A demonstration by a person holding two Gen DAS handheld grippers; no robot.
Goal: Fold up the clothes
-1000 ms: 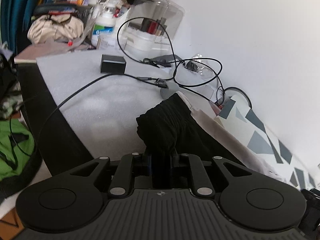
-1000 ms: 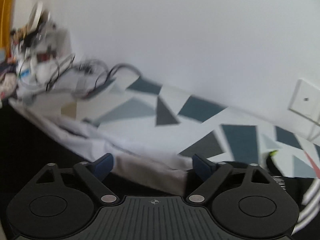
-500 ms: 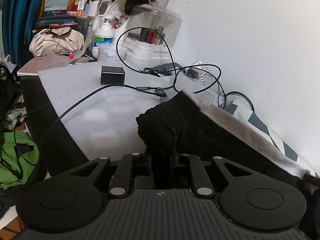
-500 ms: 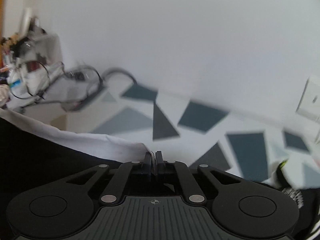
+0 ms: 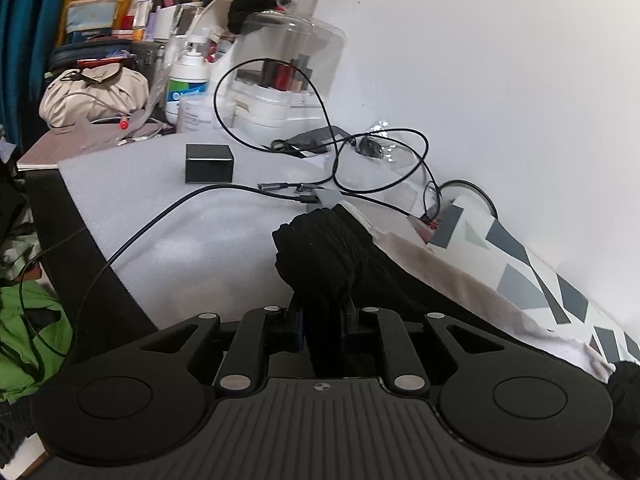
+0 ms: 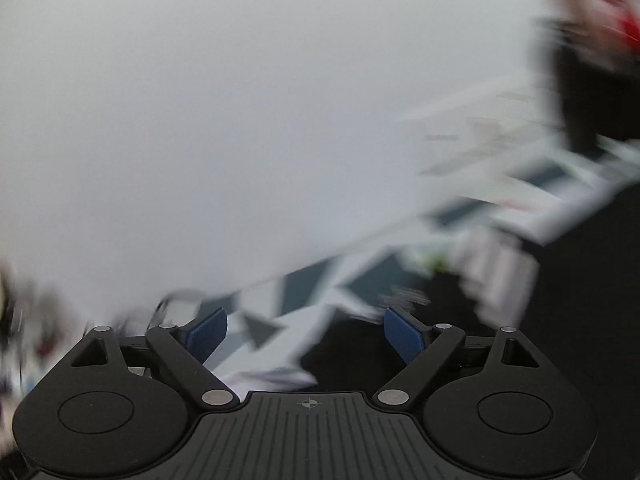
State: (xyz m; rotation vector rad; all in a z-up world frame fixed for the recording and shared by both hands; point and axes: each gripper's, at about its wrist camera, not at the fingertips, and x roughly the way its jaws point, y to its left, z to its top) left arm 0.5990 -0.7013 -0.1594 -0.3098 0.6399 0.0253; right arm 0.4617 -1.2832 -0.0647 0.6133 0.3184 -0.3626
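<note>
The left gripper (image 5: pixel 322 322) holds the black garment (image 5: pixel 320 252) bunched between narrow jaws. The right gripper (image 6: pixel 306 336) has just been opening; its wide jaws hold nothing. Folding appears unfinished: the garment is not yet laid flat on the worktop (image 5: pixel 180 216).

My left gripper (image 5: pixel 322 320) angles downward, jaws pinched tight on a bunched black garment (image 5: pixel 320 256) between my pads. My right gripper (image 6: pixel 306 336) has just been opening; its blue pads (image 6: pixel 208 334) stand wide apart, nothing between them.
</note>
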